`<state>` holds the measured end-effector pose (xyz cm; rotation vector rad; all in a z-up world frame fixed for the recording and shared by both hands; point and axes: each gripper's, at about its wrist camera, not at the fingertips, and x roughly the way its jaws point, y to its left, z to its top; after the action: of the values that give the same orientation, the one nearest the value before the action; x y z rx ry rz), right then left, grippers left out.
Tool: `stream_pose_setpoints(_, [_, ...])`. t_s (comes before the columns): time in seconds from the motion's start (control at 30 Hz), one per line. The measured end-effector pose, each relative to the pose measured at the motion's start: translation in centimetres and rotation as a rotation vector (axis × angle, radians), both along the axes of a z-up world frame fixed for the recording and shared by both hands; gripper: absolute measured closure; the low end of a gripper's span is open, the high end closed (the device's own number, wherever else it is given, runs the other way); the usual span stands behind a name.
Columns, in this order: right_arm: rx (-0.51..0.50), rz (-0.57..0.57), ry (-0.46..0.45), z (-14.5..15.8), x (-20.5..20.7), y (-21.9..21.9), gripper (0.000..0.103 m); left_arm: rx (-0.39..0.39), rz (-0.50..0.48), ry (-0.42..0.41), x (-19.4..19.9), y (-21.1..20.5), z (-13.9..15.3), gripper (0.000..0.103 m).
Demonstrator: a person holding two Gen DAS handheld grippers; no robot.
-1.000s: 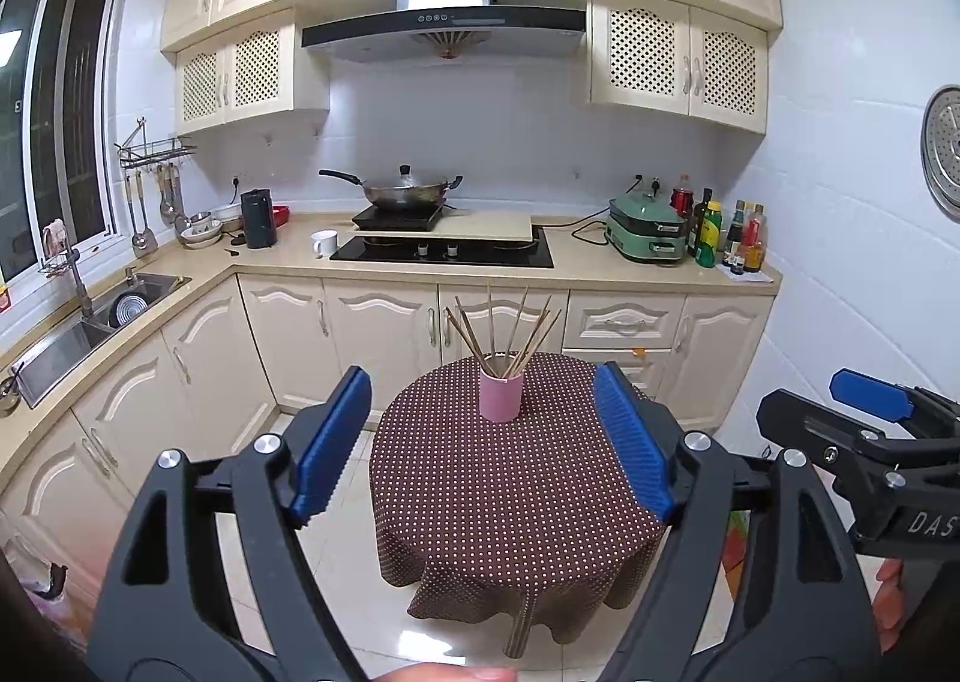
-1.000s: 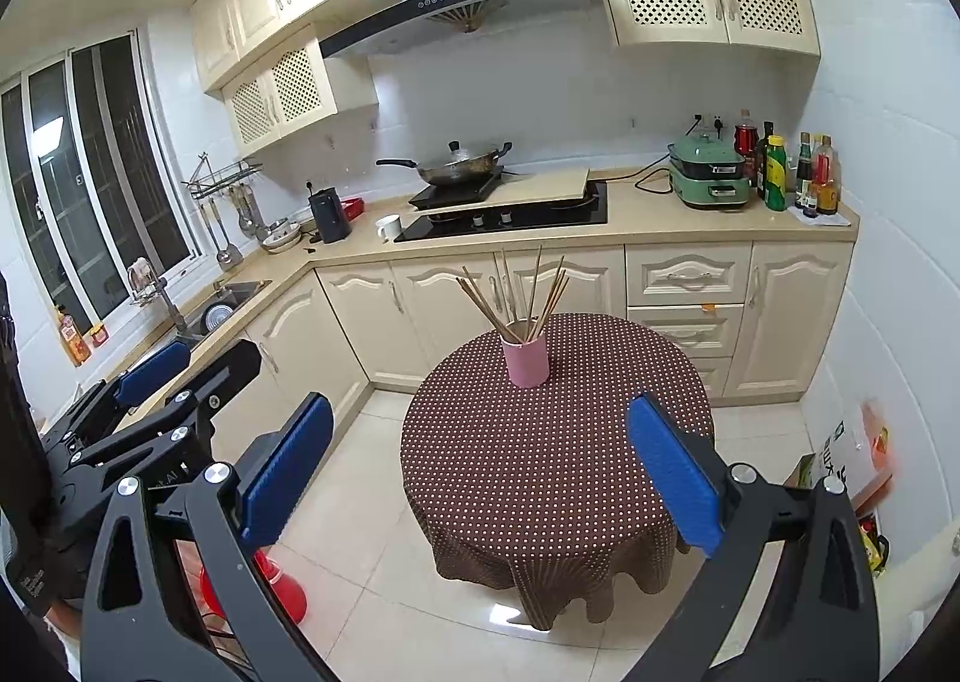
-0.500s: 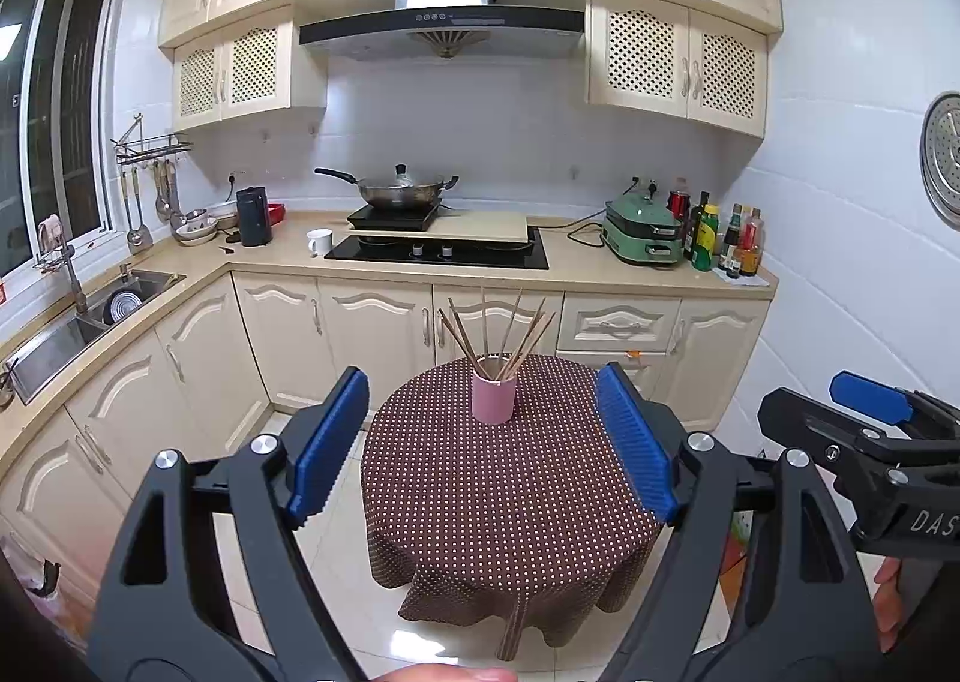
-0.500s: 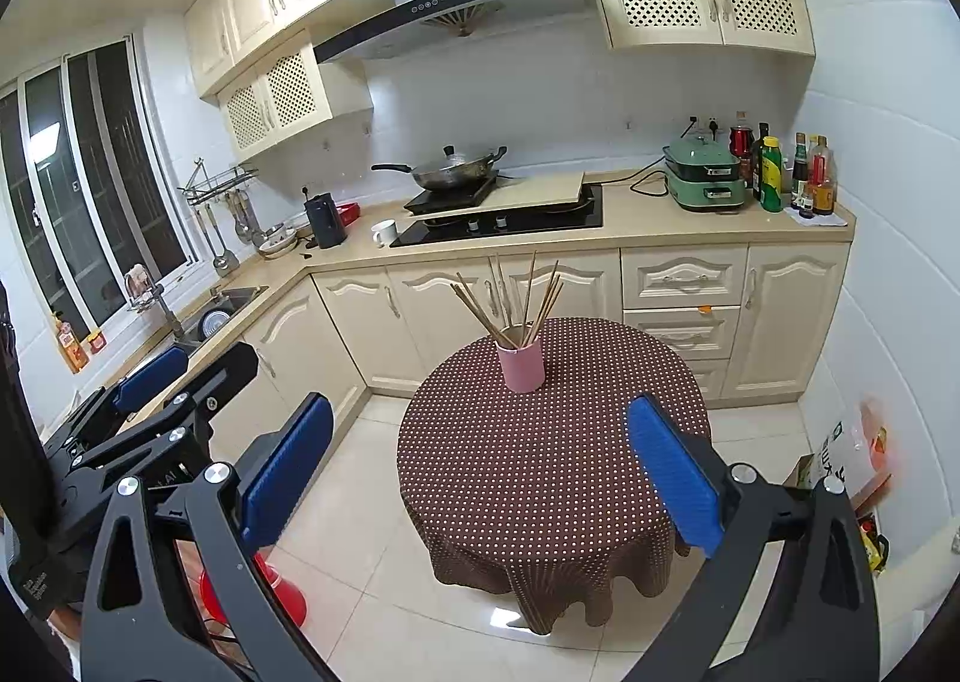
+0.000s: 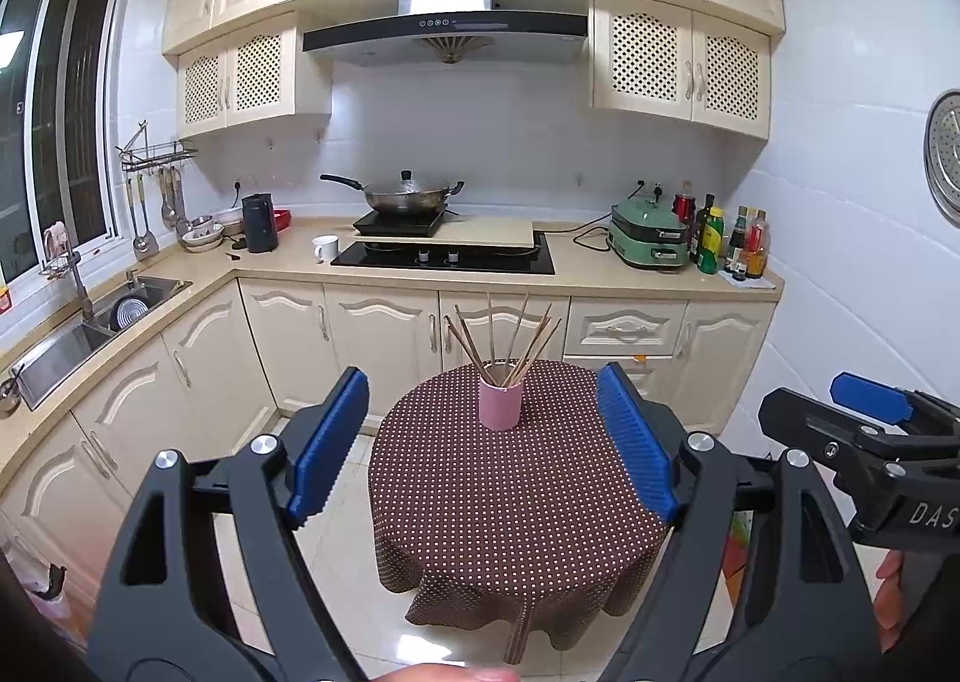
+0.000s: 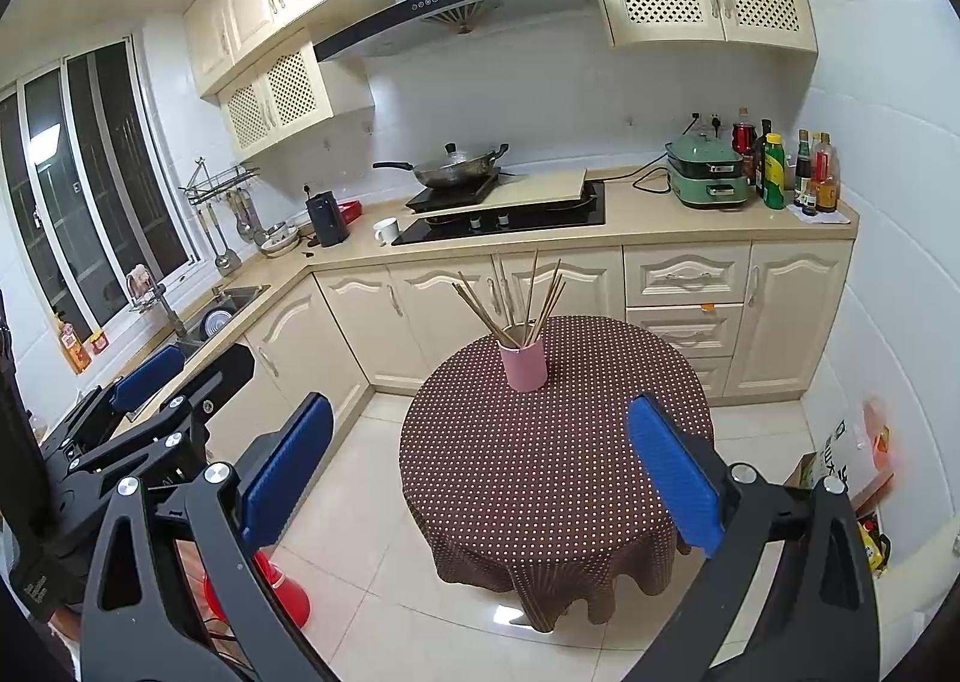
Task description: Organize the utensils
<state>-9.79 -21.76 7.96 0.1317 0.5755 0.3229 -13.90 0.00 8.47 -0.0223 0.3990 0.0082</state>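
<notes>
A pink cup holding several wooden chopsticks stands near the far side of a round table covered with a brown polka-dot cloth. My left gripper hangs open in the air short of the table, with nothing between its blue pads. To its right, my right gripper is also open and empty, a little way back from the table. Each gripper shows at the edge of the other's view, the right gripper and the left gripper.
An L-shaped counter runs behind and to the left of the table, with a sink, a hob carrying a wok, a white mug, a green cooker and bottles. A red object sits on the tiled floor at lower left.
</notes>
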Motion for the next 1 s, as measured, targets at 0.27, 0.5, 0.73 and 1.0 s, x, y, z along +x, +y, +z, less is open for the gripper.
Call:
stream_pose_setpoints(0.27, [0.005, -0.014, 0.012, -0.4, 0.6, -0.2, 0.008, -0.007, -0.006, 0.005, 0.5, 0.2, -0.1, 0.025])
stream_pose_setpoints(0.5, [0.006, -0.022, 0.019, -0.9, 1.0, -0.2, 0.008, -0.015, -0.014, 0.025, 1.2, 0.4, -0.7, 0.025])
stream_pose_setpoints(0.73, [0.004, -0.010, 0.042, -1.2, 1.5, 0.1, 0.008, -0.019, -0.011, 0.042, 1.6, 0.7, -1.2, 0.025])
stream_pose_setpoints(1.0, [-0.002, 0.004, 0.052, -1.1, 1.8, 0.6, 0.008, -0.010, 0.009, 0.043, 1.5, 1.0, -1.0, 0.025])
